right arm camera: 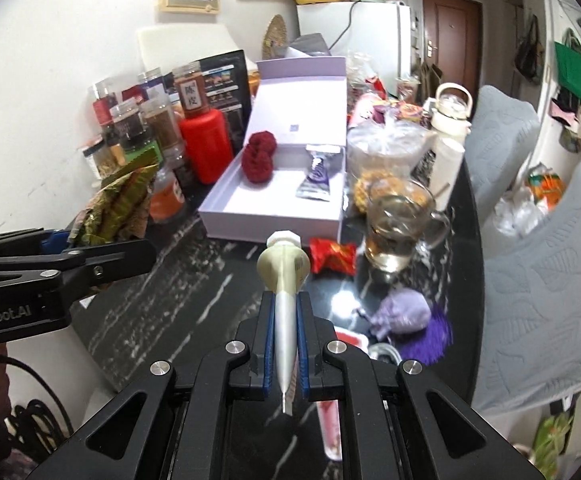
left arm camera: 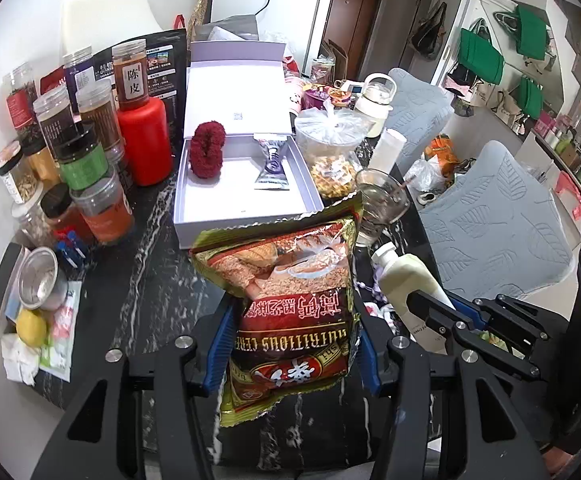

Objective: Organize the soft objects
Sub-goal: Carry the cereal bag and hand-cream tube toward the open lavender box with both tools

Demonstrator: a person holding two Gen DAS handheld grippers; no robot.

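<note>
Your left tool [left arm camera: 290,344] is pinching a cereal packet [left arm camera: 286,304] between its blue pads, the bag upside down to you, so "NUTRITIOUS CER…" reads inverted above large red Chinese characters. Your right tool [right arm camera: 284,344] is pressed tight on the flat crimped end of a cream tube [right arm camera: 284,280], white cap pointing away from you.

Just past the right tool's tips, a red wrapped snack [right arm camera: 332,258] lies on the dark marbled bench [right arm camera: 162,312], with a glass mug [right arm camera: 394,232] beside it to the right. Down to the right of that tool sit a lilac drawstring pouch [right arm camera: 402,314] and a purple fluffy thing [right arm camera: 436,334].

Straight ahead of both tools, the white box [left arm camera: 226,216] stands open, lid up. Inside it, a dark red fuzzy scrunchie [left arm camera: 207,150] leans at the left, a purple-and-silver sachet [left arm camera: 272,166] lies at the right, apart from it.

Left of the box, ahead of your left tool, a red canister [left arm camera: 146,140] carries a jar labelled "陈皮" [left arm camera: 132,76]. On the left tool's body, seen from the right camera, you can read "nRobot.AI".
</note>
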